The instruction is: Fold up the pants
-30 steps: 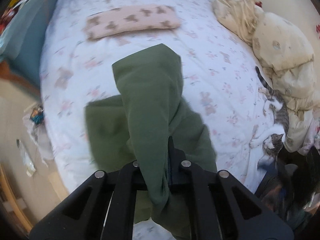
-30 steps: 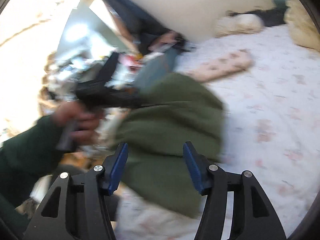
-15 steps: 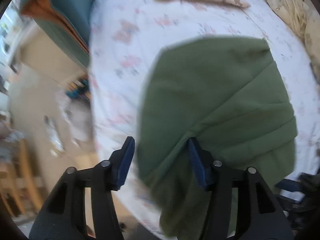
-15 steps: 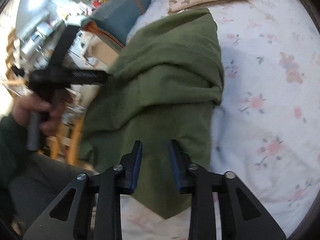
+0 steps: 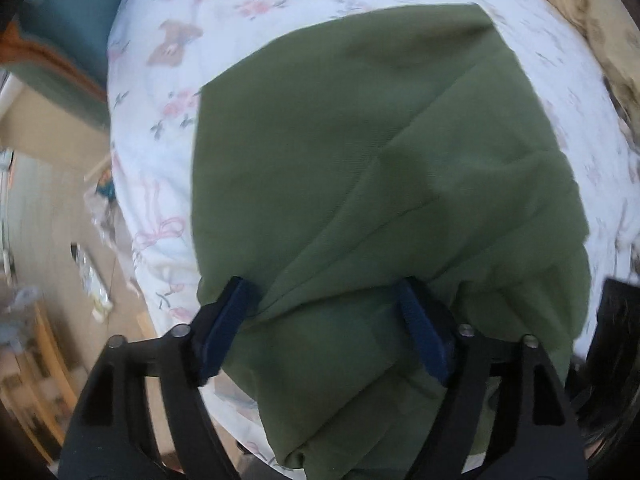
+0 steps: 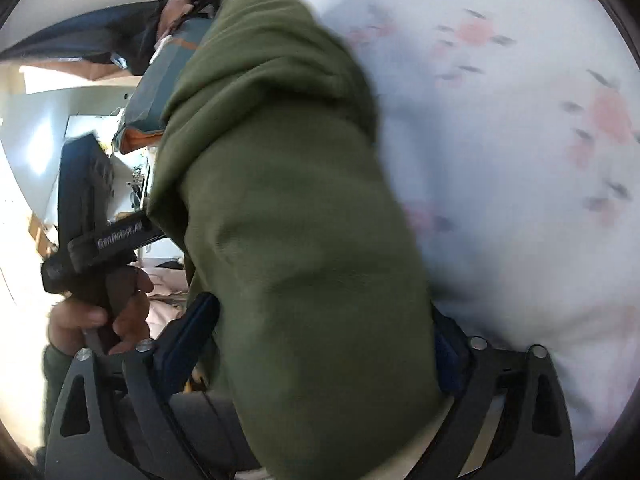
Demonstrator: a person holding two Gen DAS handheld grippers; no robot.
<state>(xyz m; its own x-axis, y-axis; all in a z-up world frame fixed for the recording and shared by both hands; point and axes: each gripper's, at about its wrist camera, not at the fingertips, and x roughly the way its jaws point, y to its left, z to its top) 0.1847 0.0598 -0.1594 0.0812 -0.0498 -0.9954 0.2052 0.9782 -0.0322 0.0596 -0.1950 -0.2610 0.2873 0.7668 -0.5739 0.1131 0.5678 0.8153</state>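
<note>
Bed (image 5: 168,92): covered by a white sheet with pink flowers and bears; it fills most of both views and carries the clothing.
Green pants (image 5: 380,168): a folded olive bundle lying on the sheet at the bed's near edge, its layers stacked with diagonal creases; the lowest flap hangs over the edge toward the camera. In the right wrist view the same cloth (image 6: 288,220) rises as a thick rounded fold, blurred.
Teal cushion (image 5: 68,32): at the far left beside the bed, with an orange edge under it.
Floor (image 5: 48,220): tan, left of the bed, with some small litter on it, too blurred to name.
Left gripper (image 5: 328,328): points down over the near edge of the pants; its jaws are opening, the blue pads standing apart with cloth between them but not pinched.
Right gripper (image 6: 324,340): low against the fold; its jaws are opening, with the pants bulging between the pads and hiding most of the right one.
Hand (image 6: 100,316): seen from the right wrist, wrapped around the left gripper's handle, a dark green sleeve below it.
</note>
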